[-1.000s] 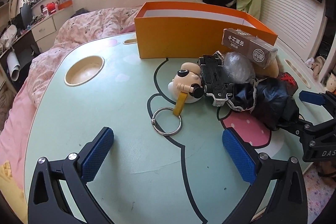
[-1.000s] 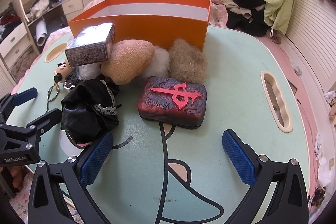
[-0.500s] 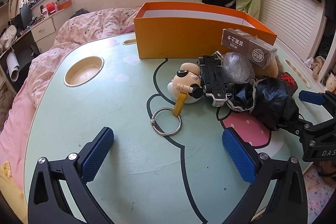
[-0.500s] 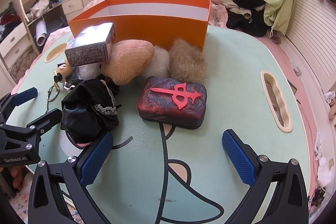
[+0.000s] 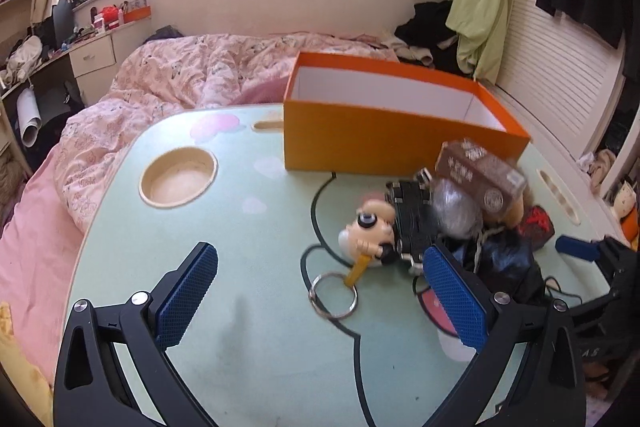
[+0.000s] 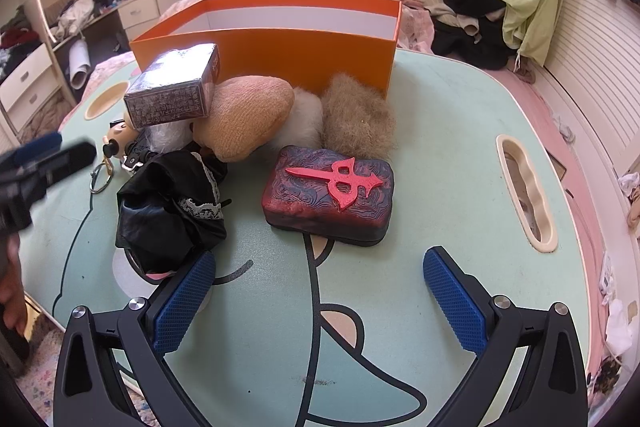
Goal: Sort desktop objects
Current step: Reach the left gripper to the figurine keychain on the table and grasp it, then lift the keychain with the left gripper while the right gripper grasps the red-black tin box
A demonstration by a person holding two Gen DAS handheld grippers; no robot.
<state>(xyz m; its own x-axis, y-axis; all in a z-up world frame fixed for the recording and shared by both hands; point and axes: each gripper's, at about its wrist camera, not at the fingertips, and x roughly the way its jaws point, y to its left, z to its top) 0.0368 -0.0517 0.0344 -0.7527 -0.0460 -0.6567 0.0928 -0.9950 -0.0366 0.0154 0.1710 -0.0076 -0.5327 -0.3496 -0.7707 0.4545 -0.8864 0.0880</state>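
on the mint-green cartoon tabletop, my left gripper and right gripper hover spread wide, empty, before the orange cardboard box.

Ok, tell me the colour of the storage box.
Orange outside, white inside; the box shows best in the right wrist view.

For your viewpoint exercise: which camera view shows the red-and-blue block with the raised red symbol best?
The right wrist view: the patterned block lies whole and sharp, its top facing the camera. In the left wrist view only a blurred red corner peeks out behind the black cloth.
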